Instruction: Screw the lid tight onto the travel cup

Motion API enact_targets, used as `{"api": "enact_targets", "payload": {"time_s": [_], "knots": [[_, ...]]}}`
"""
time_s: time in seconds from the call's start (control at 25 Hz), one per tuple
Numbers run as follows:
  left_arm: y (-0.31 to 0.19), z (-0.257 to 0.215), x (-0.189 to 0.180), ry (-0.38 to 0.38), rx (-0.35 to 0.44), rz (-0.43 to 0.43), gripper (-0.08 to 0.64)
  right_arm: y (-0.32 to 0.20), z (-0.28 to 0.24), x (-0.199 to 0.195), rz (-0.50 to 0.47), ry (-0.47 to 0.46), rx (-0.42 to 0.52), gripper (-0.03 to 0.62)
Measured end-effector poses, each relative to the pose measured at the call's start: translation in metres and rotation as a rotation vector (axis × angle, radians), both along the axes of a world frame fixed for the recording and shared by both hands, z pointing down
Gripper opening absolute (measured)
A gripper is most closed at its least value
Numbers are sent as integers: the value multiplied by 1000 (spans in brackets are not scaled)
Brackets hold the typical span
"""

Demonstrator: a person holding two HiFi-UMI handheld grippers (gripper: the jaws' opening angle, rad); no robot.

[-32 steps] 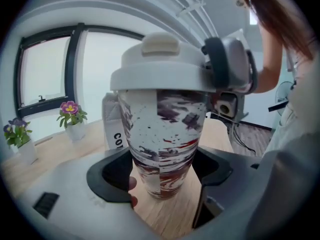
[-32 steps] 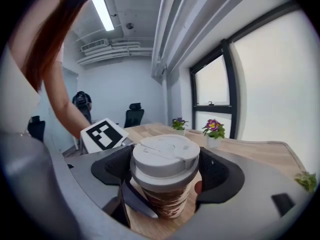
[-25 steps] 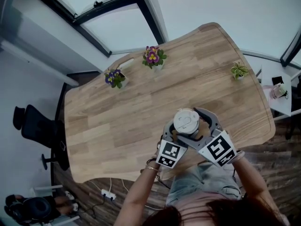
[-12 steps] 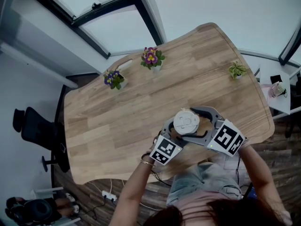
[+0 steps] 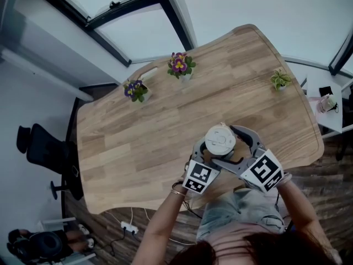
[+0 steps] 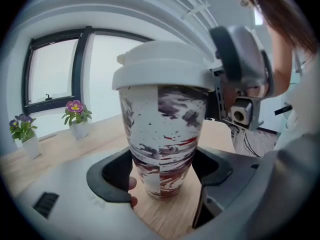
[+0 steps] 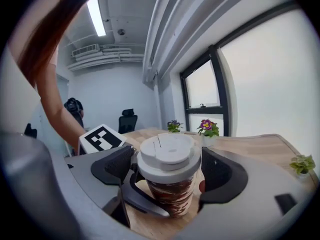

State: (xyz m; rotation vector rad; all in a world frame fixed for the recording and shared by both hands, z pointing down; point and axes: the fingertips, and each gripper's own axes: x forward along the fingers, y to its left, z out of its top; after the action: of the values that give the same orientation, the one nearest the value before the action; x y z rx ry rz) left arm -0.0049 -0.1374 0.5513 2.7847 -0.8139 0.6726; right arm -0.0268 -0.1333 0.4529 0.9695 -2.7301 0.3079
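The travel cup [image 6: 162, 139], white with dark and red splashes, stands upright on the wooden table [image 5: 165, 126] near its front edge. Its white lid [image 5: 220, 141] sits on top. My left gripper [image 6: 162, 170] is shut on the cup's lower body, a jaw pressed against each side. From the other side my right gripper [image 7: 168, 170] closes round the lid [image 7: 169, 151], with both jaws against its rim. In the head view the left gripper [image 5: 212, 158] and right gripper [image 5: 231, 145] meet at the cup, just in front of the person's lap.
Two potted flowers [image 5: 180, 66] [image 5: 135, 90] stand along the table's far edge, and a small green plant [image 5: 281, 81] sits at the far right. An office chair [image 5: 44, 153] stands on the floor to the left. A white side table [image 5: 331, 112] is at the right.
The right gripper swung round the lid, first out to the right, then partly back. The cup and the left gripper stayed in place.
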Motion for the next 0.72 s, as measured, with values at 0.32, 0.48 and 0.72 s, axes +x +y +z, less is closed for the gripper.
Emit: {"api": "enact_targets", "payload": {"time_s": [0.32, 0.48, 0.72], "knots": [[10, 1, 4, -50, -16, 209, 354, 3, 3, 5, -239, 72, -47, 399], [6, 0, 2, -39, -7, 125, 354, 1, -1, 5, -88, 38, -6, 396], [2, 1, -1, -28, 10, -27, 353, 3, 1, 6, 199, 14, 42, 379]]}}
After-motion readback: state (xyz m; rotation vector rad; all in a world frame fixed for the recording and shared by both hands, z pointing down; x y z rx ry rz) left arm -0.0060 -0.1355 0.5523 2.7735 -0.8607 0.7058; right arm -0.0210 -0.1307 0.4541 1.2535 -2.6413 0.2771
